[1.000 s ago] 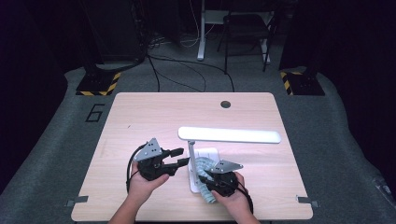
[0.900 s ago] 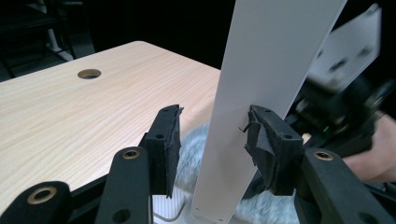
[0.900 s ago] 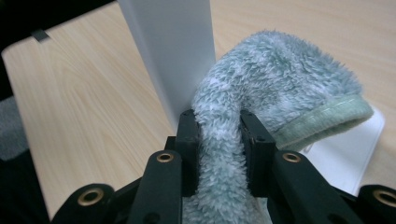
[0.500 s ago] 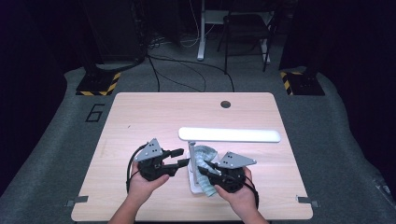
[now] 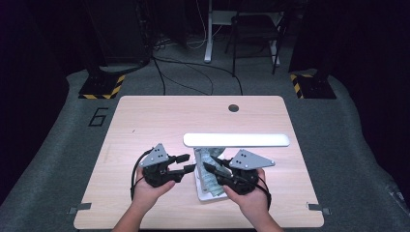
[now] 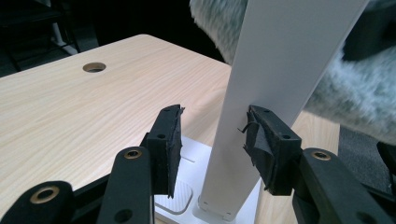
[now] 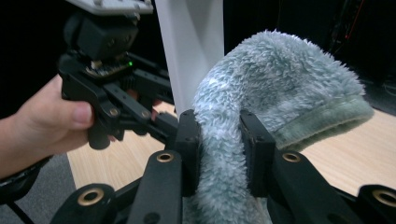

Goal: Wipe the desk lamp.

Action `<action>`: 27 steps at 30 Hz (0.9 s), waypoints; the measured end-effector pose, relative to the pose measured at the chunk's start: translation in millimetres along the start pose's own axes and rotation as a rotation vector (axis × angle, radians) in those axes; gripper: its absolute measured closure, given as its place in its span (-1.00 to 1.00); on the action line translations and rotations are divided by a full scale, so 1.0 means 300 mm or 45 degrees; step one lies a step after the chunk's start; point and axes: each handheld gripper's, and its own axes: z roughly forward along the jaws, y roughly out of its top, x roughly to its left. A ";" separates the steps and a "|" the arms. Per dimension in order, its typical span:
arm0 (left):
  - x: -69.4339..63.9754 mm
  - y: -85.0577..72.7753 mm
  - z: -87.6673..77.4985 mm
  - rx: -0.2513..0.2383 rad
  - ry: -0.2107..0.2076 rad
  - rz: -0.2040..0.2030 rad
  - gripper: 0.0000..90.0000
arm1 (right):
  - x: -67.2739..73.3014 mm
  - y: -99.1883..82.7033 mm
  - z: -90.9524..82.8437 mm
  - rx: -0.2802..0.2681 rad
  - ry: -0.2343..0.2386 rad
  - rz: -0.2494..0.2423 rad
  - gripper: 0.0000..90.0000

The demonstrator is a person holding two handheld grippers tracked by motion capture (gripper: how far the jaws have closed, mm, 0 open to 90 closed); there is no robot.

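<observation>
On your left, your left gripper (image 5: 186,163) reaches for the lamp's upright white post (image 6: 275,93). Its jaws stand apart on either side of the post: the far pad (image 6: 264,140) is at the post's edge, while a clear gap remains on the other side, so it isn't clamped. The post is flat, stiff and smooth, so it looks likely to slip. Take it low, near the base (image 6: 187,196), squarely across its narrow width.

The desk lamp (image 5: 237,140) stands at the middle of the table (image 5: 145,121), slightly toward you, with its long white head level above the base.

On your right, your right gripper (image 7: 218,151) is clamped on the fuzzy grey-green cloth (image 7: 280,88), bunched between the pads. It is soft, light and floppy, with long pile and a ribbed hem. The loose end arches over toward the post, so it will drape and drag. Hold a thick fold, as you do now.
</observation>
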 end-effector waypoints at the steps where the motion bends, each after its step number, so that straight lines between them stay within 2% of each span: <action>1: 0.001 0.000 0.000 0.001 0.001 0.001 0.23 | 0.002 0.006 -0.002 -0.009 -0.001 0.000 0.61; 7: 0.000 0.000 0.000 0.002 0.006 0.003 0.23 | 0.011 0.039 -0.019 -0.042 -0.001 -0.028 0.61; 11: 0.000 0.000 -0.001 0.001 0.013 -0.006 0.24 | 0.012 0.026 -0.008 -0.038 0.007 -0.027 0.63; 20: -0.002 0.003 0.000 0.005 0.014 0.013 0.26 | -0.001 -0.028 0.010 0.037 0.007 -0.005 0.63; 23: -0.002 0.003 0.000 0.005 0.015 0.011 0.26 | -0.001 -0.022 0.006 0.036 0.007 -0.006 0.63; 27: -0.002 0.001 -0.001 0.004 0.016 -0.004 0.26 | 0.006 0.007 -0.002 -0.008 0.008 -0.018 0.63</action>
